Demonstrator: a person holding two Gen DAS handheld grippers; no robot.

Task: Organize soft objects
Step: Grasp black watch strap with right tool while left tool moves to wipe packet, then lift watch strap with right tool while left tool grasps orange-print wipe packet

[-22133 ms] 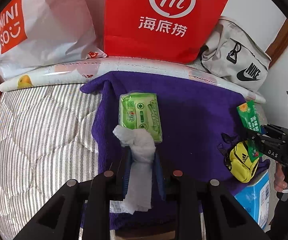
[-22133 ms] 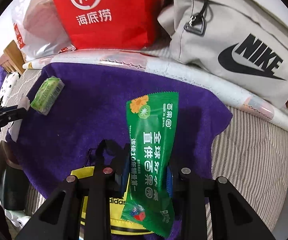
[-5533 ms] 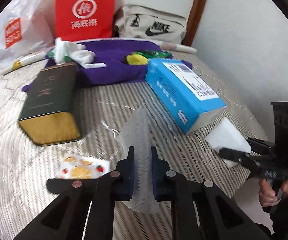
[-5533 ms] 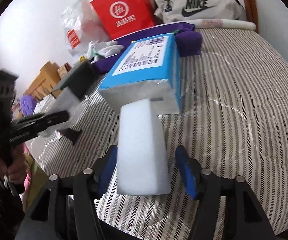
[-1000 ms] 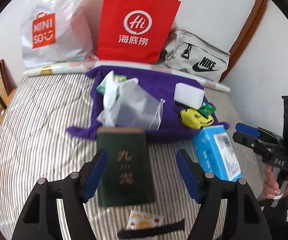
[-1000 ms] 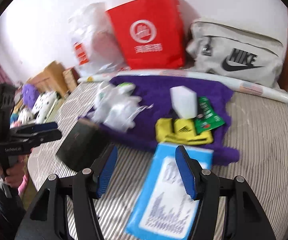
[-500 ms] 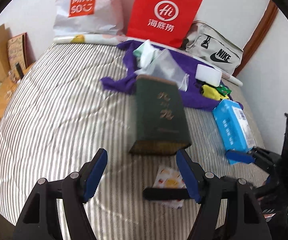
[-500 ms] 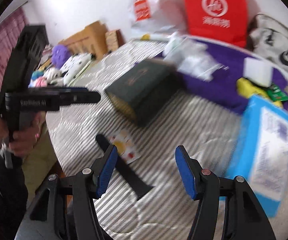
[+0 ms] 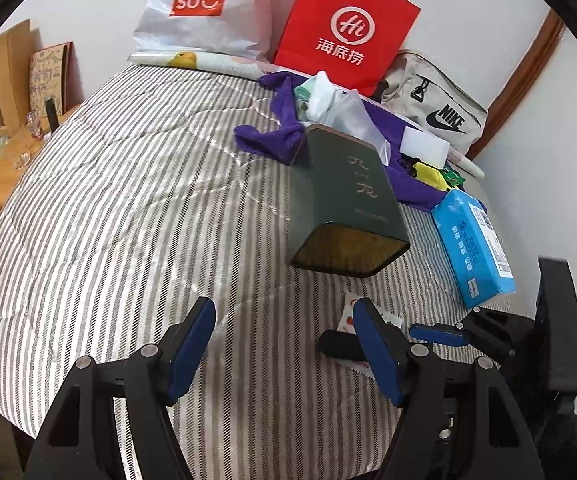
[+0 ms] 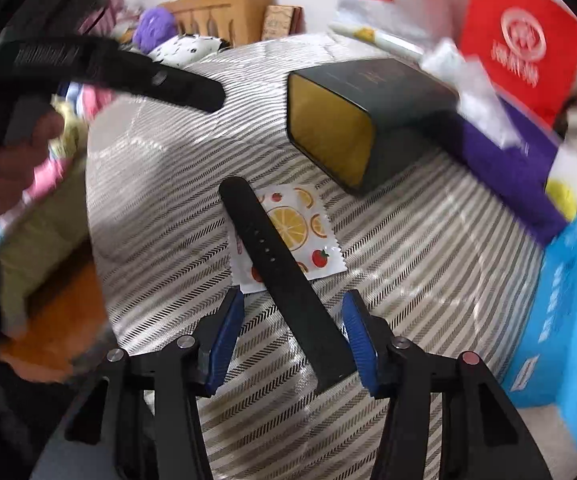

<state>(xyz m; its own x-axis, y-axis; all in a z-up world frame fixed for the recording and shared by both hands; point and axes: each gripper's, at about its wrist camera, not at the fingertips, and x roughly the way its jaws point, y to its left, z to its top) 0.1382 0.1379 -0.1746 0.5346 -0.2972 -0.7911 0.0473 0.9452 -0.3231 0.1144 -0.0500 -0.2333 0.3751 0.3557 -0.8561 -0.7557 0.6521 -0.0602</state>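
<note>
**Strap between right jaws, not gripped**

Black strap [image 10: 284,276] lies on striped mattress [image 10: 428,280], across fruit-print sachet [image 10: 296,232]. Right gripper [image 10: 294,334] straddles it, jaws just closing, pads apart from it. Left gripper [image 9: 284,344] spread, empty. Dark green box [image 10: 368,108] near.

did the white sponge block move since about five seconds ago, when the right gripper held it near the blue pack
Yes. The white sponge block now lies on the purple towel by the yellow pouch, beyond the blue pack.

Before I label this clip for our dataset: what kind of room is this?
Most likely a bedroom: a striped quilted mattress, shopping bags against the wall, and a wooden bedside stand.
</note>
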